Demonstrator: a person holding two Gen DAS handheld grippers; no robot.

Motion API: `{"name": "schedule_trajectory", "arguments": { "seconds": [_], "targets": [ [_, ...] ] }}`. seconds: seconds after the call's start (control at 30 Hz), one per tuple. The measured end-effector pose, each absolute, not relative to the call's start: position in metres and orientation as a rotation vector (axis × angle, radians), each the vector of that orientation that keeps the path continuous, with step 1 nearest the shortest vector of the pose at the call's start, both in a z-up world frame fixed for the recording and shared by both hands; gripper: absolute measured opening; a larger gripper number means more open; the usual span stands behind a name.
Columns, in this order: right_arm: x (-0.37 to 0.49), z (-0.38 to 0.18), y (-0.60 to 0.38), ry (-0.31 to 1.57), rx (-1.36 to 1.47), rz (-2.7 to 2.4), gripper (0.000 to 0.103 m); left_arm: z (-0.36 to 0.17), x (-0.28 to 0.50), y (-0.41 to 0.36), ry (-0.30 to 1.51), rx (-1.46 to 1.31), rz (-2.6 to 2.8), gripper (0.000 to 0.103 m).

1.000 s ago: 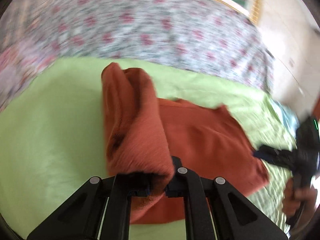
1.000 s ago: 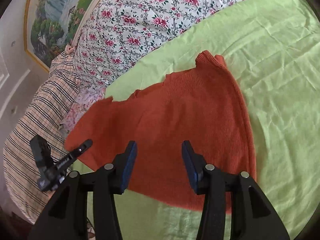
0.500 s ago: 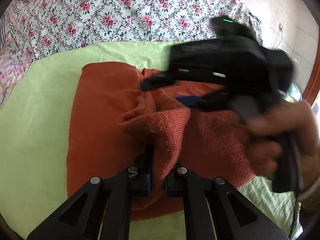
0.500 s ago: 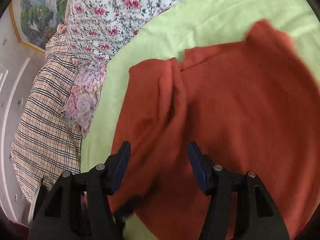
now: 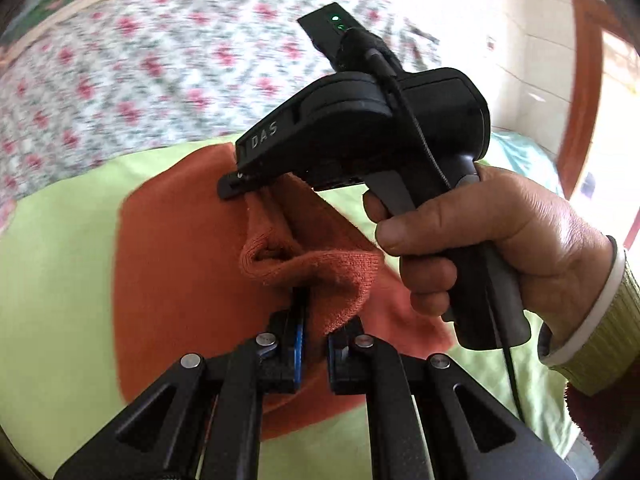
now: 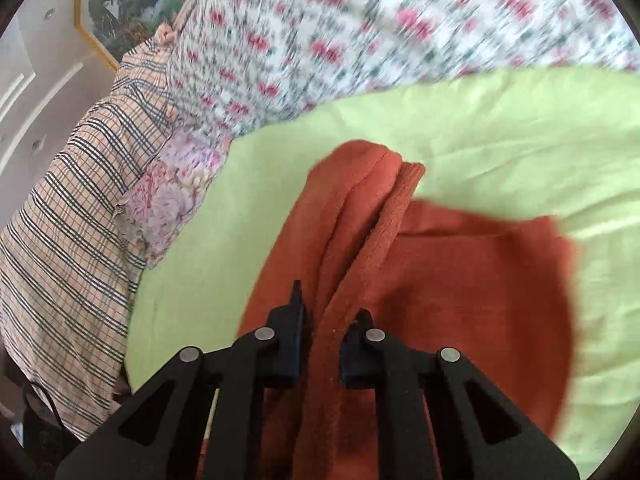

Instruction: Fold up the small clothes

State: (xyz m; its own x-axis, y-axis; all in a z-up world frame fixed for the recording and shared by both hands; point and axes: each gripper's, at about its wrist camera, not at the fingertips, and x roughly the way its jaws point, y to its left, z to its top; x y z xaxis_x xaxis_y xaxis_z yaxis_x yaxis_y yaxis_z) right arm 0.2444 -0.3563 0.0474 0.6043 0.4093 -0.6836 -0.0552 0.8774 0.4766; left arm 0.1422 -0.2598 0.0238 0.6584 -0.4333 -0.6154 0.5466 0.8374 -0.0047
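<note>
Pinching the orange garment [image 5: 168, 280], left tongs [image 5: 314, 344] grip; right tongs [image 6: 320, 344] closing onto it.

A lime-green sheet [image 6: 500, 128] covers the bed, its far edge meeting a white quilt with pink flowers [image 6: 360, 40]. At the bed's left side lie a plaid cloth [image 6: 80, 200] and a lilac floral pillow [image 6: 168, 204]. A gold-framed landscape painting [image 6: 132, 4] hangs on the wall behind.
</note>
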Motion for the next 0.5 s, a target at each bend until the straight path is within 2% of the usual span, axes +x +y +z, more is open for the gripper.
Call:
{"name": "schedule_trajectory", "arguments": {
  "seconds": [0.13,0.3,0.5],
  "targets": [
    [0.220,0.032,-0.398,0.926,0.426,0.163,0.014,-0.001,0.145,-0.298,0.718,0.194,-0.623,0.007],
    [0.207,-0.004,-0.425,0.976,0.454,0.107,0.014,-0.018,0.147,-0.305,0.764,0.194,-0.628,0.007],
    [0.207,-0.006,-0.428,0.953,0.442,0.124,0.014,-0.019,0.149,-0.296,0.810,0.186,-0.664,0.018]
  ]
}}
